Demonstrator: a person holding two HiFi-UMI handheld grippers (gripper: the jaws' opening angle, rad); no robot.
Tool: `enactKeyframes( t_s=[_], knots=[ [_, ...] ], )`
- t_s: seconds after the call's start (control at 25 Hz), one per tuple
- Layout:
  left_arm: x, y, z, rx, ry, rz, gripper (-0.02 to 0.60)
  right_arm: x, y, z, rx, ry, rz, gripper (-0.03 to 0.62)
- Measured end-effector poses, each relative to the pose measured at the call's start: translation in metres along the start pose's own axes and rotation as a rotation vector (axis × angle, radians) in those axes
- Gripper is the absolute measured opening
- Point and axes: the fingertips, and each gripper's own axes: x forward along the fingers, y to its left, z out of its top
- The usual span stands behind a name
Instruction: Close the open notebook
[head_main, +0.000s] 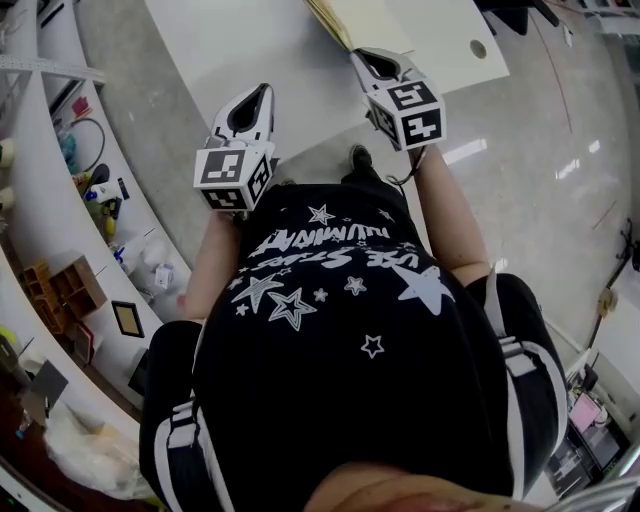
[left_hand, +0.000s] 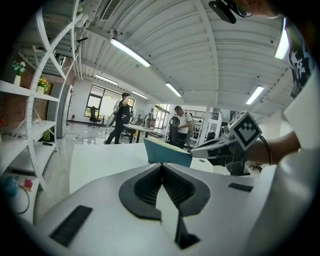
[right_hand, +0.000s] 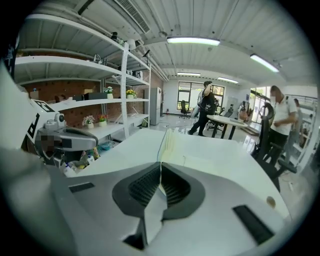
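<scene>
Left to right in the head view: cluttered white shelves (head_main: 70, 190) line the aisle. The left gripper (head_main: 263, 92), a smooth white shell with ribbed black pads pressed together on nothing, hovers at the front edge of the white table (head_main: 230, 40); its cube (head_main: 232, 172) bears square black-and-white markers but no readable writing. The right gripper (head_main: 360, 55) pinches the thin teal cover (left_hand: 167, 152) of the notebook (head_main: 365, 20), which lies near that front edge with the cover raised off cream pages. Bare tabletop lies to its left and glossy floor (head_main: 540, 150) to its right; the lettering on the star-printed black shirt (head_main: 350, 330) cannot be read.
</scene>
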Motion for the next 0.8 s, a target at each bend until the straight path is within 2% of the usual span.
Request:
enactKeyframes(
  t_s=[0.32, 0.44, 0.64, 0.8],
  knots=[
    [0.04, -0.04, 0.006, 0.009, -0.005, 0.061, 0.012, -0.014, -0.081, -0.007, 0.108, -0.054, 0.036, 0.014],
    [0.05, -0.056, 0.005, 0.006, -0.003, 0.097, 0.012, -0.014, -0.112, -0.024, 0.157, -0.037, 0.061, 0.014],
    [0.062, -0.078, -0.001, 0.0, 0.016, 0.157, 0.011, -0.003, -0.154, -0.057, 0.304, -0.006, 0.114, 0.015],
    [0.066, -0.09, -0.01, -0.005, 0.039, 0.206, 0.012, 0.015, -0.175, -0.088, 0.308, 0.054, 0.121, 0.015]
  ],
)
